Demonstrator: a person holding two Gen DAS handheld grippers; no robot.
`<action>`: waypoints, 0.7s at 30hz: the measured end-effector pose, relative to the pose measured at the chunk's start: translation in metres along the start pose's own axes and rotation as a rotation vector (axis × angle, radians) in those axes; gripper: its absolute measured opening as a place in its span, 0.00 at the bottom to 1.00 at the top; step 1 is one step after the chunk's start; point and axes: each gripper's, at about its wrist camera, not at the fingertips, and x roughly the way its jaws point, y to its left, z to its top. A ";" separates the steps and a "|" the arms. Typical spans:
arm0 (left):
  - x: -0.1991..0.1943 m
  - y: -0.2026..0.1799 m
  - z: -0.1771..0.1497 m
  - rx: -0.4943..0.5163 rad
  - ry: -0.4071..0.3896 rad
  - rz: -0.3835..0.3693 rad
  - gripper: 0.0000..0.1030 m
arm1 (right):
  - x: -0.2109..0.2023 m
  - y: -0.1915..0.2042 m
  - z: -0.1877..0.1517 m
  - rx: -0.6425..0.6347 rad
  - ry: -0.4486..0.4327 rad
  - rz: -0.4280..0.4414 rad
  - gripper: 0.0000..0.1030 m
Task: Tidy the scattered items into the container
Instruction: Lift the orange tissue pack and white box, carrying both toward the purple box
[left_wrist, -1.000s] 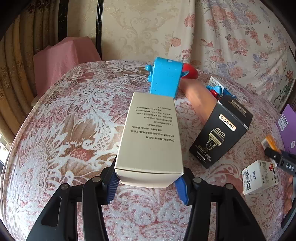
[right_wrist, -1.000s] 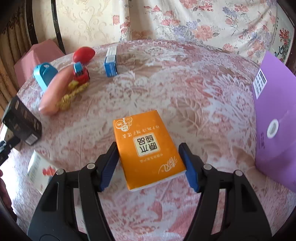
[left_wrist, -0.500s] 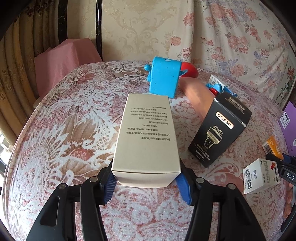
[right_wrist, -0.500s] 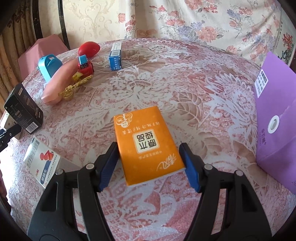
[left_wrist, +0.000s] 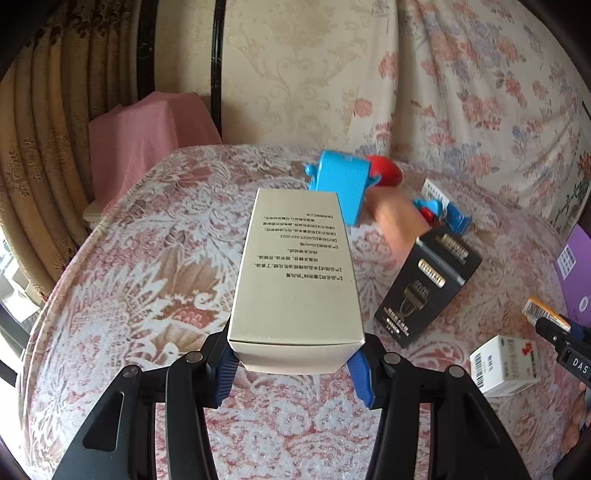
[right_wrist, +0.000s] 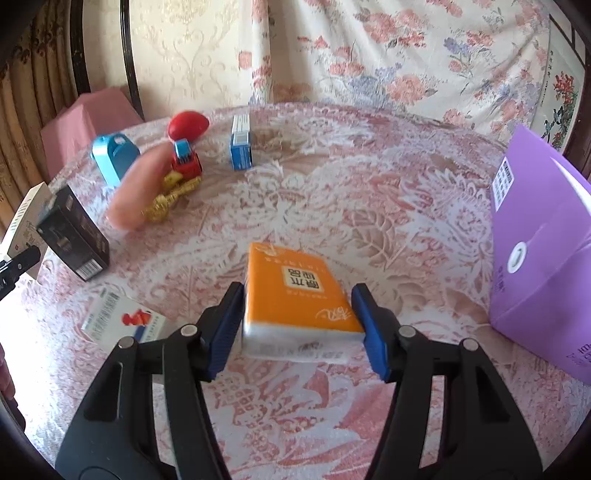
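Note:
My left gripper (left_wrist: 293, 369) is shut on the near end of a long beige carton (left_wrist: 295, 273) with printed text, held above the tablecloth. In the right wrist view, my right gripper (right_wrist: 301, 317) is shut on an orange tissue pack (right_wrist: 299, 291), also held off the table. A purple box (right_wrist: 535, 258) stands at the table's right edge, to the right of the tissue pack. At the left view's right edge, the orange pack (left_wrist: 543, 312) shows again.
On the round floral table lie a black box (left_wrist: 424, 288), a white medicine box (left_wrist: 506, 363), a blue case (left_wrist: 341, 184), a red egg-shaped item (right_wrist: 188, 123), a long pink item (right_wrist: 136, 192), a toy vehicle (right_wrist: 186, 162) and a small blue carton (right_wrist: 240, 144). A pink-covered stool (left_wrist: 147, 136) stands beyond the table's far left.
Both grippers have risen and tilted up, each keeping its hold. The tissue pack has come up off the cloth, and more wall shows in both views.

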 end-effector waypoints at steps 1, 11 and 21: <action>-0.005 0.000 0.002 -0.001 -0.012 -0.002 0.50 | -0.004 0.000 0.001 0.002 -0.007 0.002 0.60; -0.049 -0.020 0.022 0.032 -0.122 -0.048 0.50 | -0.036 -0.004 0.013 0.020 -0.081 -0.005 0.38; -0.055 -0.025 0.018 0.041 -0.124 -0.065 0.50 | -0.040 -0.014 0.008 0.043 -0.072 0.030 0.27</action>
